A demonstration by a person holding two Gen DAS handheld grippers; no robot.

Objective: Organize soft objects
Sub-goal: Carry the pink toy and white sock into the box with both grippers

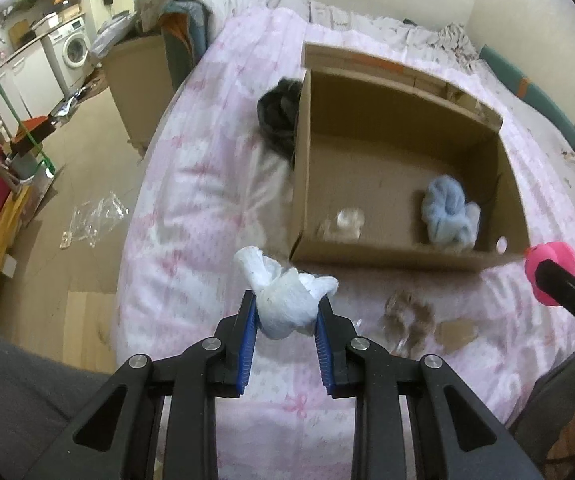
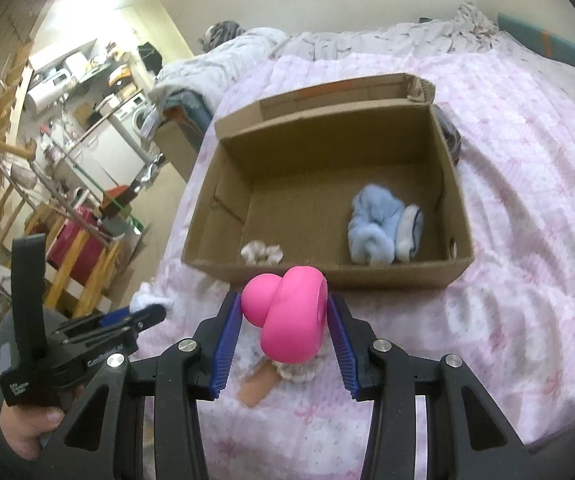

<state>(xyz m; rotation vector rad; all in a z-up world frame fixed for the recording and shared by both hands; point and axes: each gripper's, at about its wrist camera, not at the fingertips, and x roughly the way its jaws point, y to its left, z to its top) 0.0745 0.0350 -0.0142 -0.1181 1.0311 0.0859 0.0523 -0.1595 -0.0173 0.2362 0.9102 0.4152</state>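
An open cardboard box (image 1: 303, 184) (image 2: 203, 236) lies on the pink bed cover. Inside it are a light blue fluffy bundle (image 1: 447, 216) (image 2: 375, 228) and a small white scrunchie (image 1: 343, 224) (image 2: 261, 254). My left gripper (image 1: 287, 300) is shut on a white soft cloth bundle (image 1: 283, 300) just in front of the box's near wall. My right gripper (image 2: 285, 308) is shut on a pink soft rubbery toy (image 2: 291, 316) (image 1: 549, 270), held above the bed near the box's front wall. A brownish scrunchie (image 1: 407, 316) lies on the cover below.
A dark bundle (image 1: 277, 116) lies against the box's left outer wall. A piece of cardboard (image 1: 457, 332) (image 2: 255, 388) lies on the cover. The bed's left edge drops to the floor, where a clear plastic bag (image 1: 91, 220) lies. Crumpled blankets (image 2: 247, 48) lie at the bed's far end.
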